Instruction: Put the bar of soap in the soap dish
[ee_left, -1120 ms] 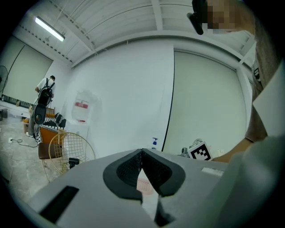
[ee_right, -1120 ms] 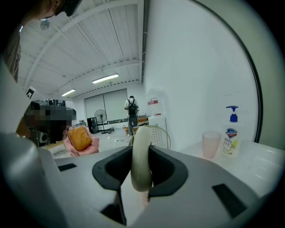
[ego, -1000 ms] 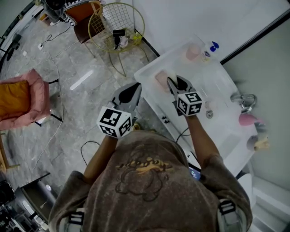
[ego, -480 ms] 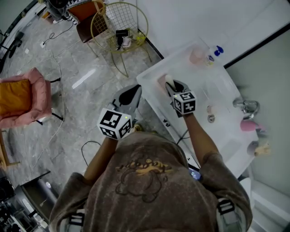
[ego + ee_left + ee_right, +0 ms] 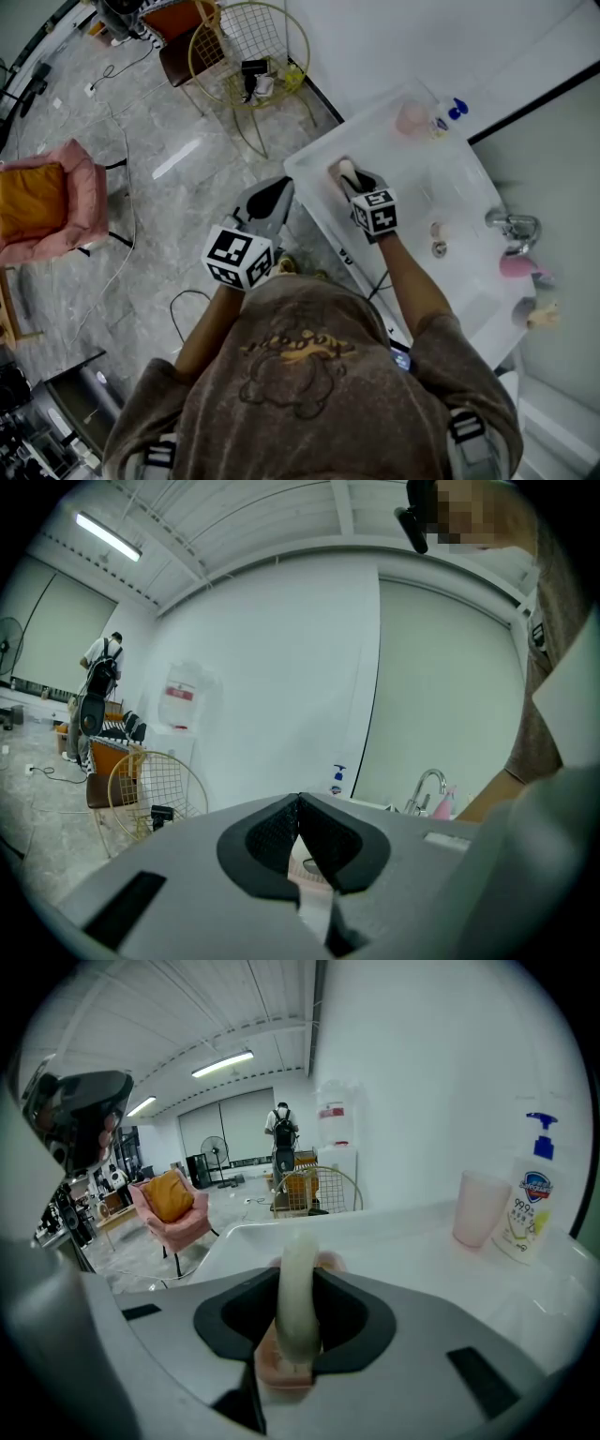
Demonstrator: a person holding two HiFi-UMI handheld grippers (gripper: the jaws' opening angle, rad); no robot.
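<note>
A cream-white bar of soap (image 5: 298, 1283) stands on edge between the jaws of my right gripper (image 5: 298, 1321), which is shut on it. Just under and behind the bar lies the pink soap dish (image 5: 330, 1262), on the near left corner of the white washstand. In the head view the right gripper (image 5: 350, 178) holds the soap (image 5: 347, 169) right over the dish (image 5: 334, 172); I cannot tell whether they touch. My left gripper (image 5: 271, 190) hangs off the washstand's front edge over the floor. Its fingertips (image 5: 299, 803) meet, with nothing held.
A pink cup (image 5: 480, 1207) and a pump bottle (image 5: 529, 1199) stand at the washstand's (image 5: 412, 159) far end. A faucet (image 5: 511, 225) and a pink bottle (image 5: 517, 267) are to the right of the basin. On the floor stand a gold wire stand (image 5: 246, 47) and a pink armchair (image 5: 42, 202).
My right gripper has sunk and tipped downward with the soap, moving left along the washstand to over the pink dish. The left gripper has hardly moved.
</note>
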